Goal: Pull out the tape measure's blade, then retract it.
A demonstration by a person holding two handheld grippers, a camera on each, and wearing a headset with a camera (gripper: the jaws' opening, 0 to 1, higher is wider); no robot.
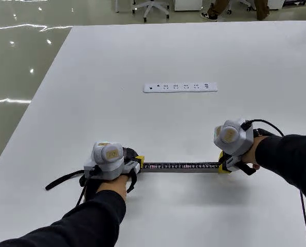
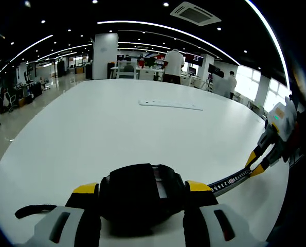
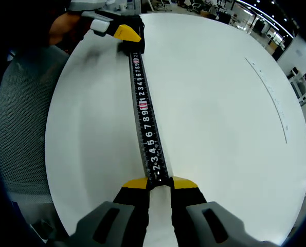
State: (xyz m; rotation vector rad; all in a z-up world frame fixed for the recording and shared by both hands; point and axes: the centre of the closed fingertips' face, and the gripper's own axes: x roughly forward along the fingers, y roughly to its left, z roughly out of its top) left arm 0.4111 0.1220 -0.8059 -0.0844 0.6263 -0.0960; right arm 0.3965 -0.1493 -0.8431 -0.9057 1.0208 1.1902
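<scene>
The pull-out step looks done or close to it. The blade (image 3: 145, 113) runs straight and flat along the white table (image 1: 194, 56) between the two grippers, near the person's edge. The left gripper (image 2: 142, 186) is clamped on the tape measure's case (image 2: 137, 208), its yellow-tipped jaws pressing either side. The right gripper (image 3: 160, 182) is closed on the blade's free end, with the low numbers lying just ahead of its jaws.

The retraction probably comes next. It calls for guiding the right gripper back toward the case while keeping hold of the tip, so the spring winds the strip in steadily rather than snapping it home. The left gripper has to hold the case firm all the while.

The blade is a thin, narrow dark strip with pale printed numerals and one red mark. It is likely stiff along its length but quick to kink if bent sideways. The case is black and rounded and looks rubbery. A black wrist strap (image 1: 60, 180) trails from it across the table, which is smooth and matt. A white power strip (image 1: 180, 87) lies well beyond the work.
</scene>
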